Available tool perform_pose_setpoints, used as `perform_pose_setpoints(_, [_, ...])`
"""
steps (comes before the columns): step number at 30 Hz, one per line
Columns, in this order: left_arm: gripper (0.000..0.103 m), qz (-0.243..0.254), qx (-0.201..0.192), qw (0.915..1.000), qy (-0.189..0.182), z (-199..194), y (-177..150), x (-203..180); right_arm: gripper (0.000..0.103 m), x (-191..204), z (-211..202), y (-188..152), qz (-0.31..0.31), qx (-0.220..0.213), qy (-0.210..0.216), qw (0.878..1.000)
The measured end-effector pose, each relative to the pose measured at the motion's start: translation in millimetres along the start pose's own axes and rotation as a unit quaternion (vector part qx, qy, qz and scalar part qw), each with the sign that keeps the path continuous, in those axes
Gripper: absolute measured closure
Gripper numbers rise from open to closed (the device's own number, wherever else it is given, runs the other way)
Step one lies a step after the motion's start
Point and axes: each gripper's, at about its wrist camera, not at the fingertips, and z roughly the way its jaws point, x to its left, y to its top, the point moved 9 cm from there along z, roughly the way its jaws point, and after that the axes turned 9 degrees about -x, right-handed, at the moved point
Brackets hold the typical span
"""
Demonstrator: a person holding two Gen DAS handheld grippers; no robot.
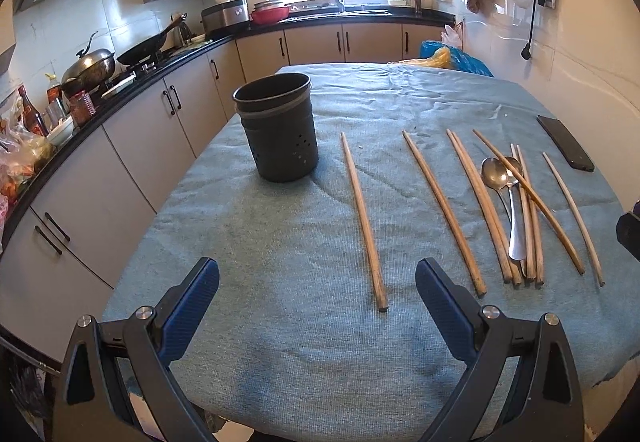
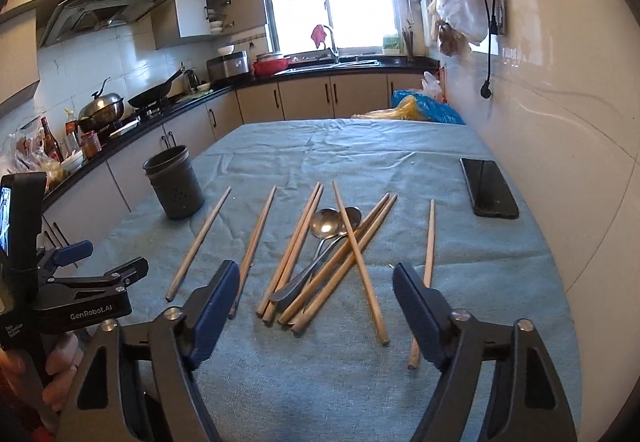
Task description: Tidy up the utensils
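Both the left gripper [image 1: 317, 278] and the right gripper [image 2: 316, 284] are hovering spread and empty over the table [image 1: 280, 342], where chopsticks [image 2: 288, 254] are partly covering two spoons [image 2: 326, 224], seemingly overlapped, right of the dark holder [image 1: 280, 130], its inside hidden.

A dark perforated holder [image 1: 280, 130] stands upright on the left. Wooden chopsticks [image 2: 348, 258] lie scattered flat to its right (some crossing), over 2 steel spoons [image 2: 326, 226].
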Motion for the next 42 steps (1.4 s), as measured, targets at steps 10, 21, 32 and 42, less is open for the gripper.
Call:
perform_pose_setpoints(10, [0.005, -0.001, 0.006, 1.0000, -0.002, 5.2, -3.4, 0.8, 0.029, 10.5, 6.4, -2.4, -0.004, 0.011, 0.015, 1.000])
perform_pose_setpoints(21, [0.005, -0.001, 0.012, 0.9999, -0.001, 10.2, -8.1, 0.2, 0.036, 14.9, 9.2, -6.8, -0.005, 0.025, 0.031, 0.999])
perform_pose_setpoints(32, [0.005, 0.003, 0.014, 0.9999, 0.002, 10.8, -10.6, -1.6, 0.043, 19.4, 12.5, -11.0, -0.004, 0.032, 0.046, 0.998])
perform_pose_setpoints(42, [0.005, 0.008, 0.017, 0.9998, 0.002, 10.5, -11.0, -5.5, 0.048, 17.7, 15.8, -13.1, -0.002, 0.037, 0.052, 0.998])
